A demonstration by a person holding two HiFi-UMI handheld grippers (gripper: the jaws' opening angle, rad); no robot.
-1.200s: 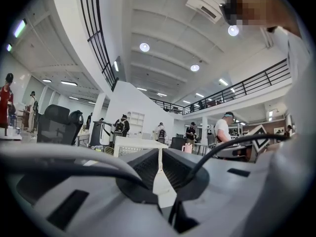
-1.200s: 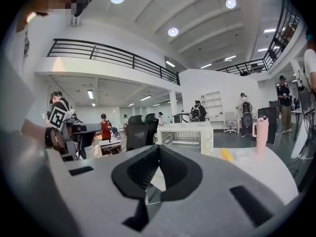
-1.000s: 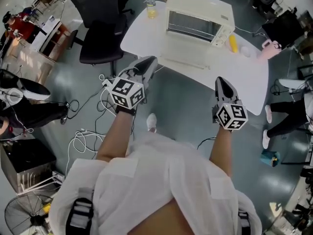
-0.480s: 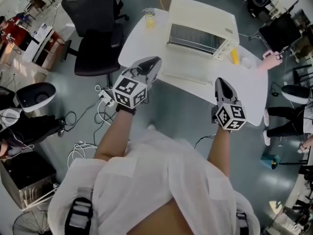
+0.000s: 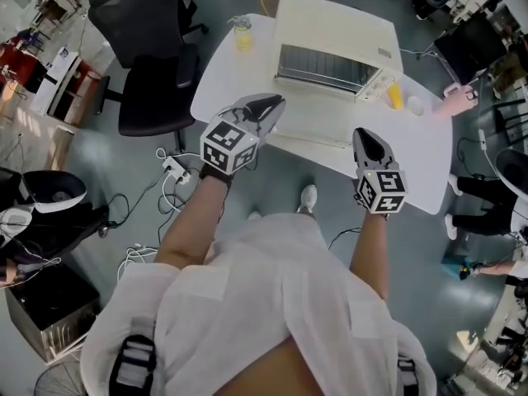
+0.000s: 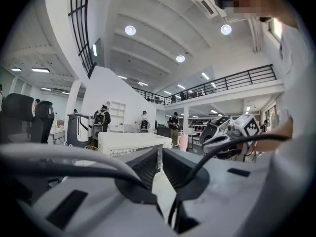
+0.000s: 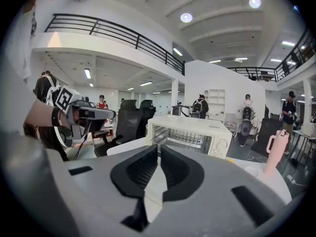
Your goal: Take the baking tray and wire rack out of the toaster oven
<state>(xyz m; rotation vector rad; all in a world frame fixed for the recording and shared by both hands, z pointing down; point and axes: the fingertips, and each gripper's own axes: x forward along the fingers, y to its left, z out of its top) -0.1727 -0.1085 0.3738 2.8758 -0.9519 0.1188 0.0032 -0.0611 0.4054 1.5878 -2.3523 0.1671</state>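
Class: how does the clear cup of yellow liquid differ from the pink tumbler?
The clear cup holds yellow liquid; the pink tumbler is opaque. The cup stands left of the toaster oven, the tumbler right. Only the tumbler shows a handle. Both stand on the table.

No words, brands or numbers can be read anywhere, also not on the toaster oven (image 5: 334,35) front.

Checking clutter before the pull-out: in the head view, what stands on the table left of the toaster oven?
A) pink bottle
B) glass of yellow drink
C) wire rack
B: the glass of yellow drink stands on the table just left of the toaster oven, while the pink bottle is at the table's far right end.
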